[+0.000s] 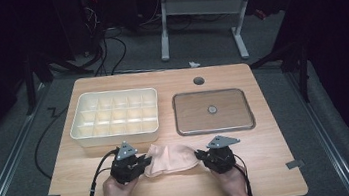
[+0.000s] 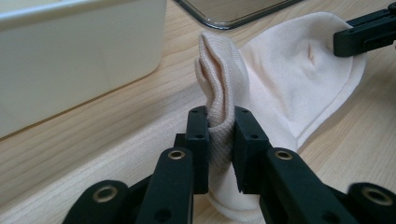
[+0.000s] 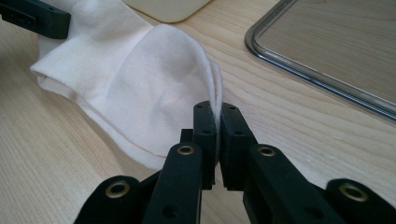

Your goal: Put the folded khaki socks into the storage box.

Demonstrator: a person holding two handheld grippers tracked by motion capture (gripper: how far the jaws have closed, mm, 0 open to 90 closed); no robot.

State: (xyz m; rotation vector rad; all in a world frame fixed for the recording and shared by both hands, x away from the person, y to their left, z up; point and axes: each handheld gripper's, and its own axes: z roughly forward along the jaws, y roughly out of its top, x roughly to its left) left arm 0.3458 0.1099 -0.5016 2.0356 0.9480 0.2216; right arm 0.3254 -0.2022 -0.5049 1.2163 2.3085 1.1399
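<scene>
A pale pink sock (image 1: pixel 171 158) lies on the wooden table near its front edge, stretched between both grippers. My left gripper (image 1: pixel 143 165) is shut on the sock's ribbed cuff (image 2: pixel 220 135), which bunches up between the jaws. My right gripper (image 1: pixel 199 155) is shut on the thin edge at the sock's other end (image 3: pixel 217 116). In the left gripper view the sock (image 2: pixel 289 79) spreads flat toward the other gripper's black jaw (image 2: pixel 364 35) at the top right. In the right gripper view the sock (image 3: pixel 140 88) runs to the other gripper's jaw (image 3: pixel 35 18) at the top left.
A cream compartment tray (image 1: pixel 114 116) stands behind the left gripper, its wall (image 2: pixel 70 56) close by. A shallow metal tray (image 1: pixel 213 111) with a small round object (image 1: pixel 211 109) sits behind the right gripper. A round cable hole (image 1: pixel 199 81) lies near the far edge.
</scene>
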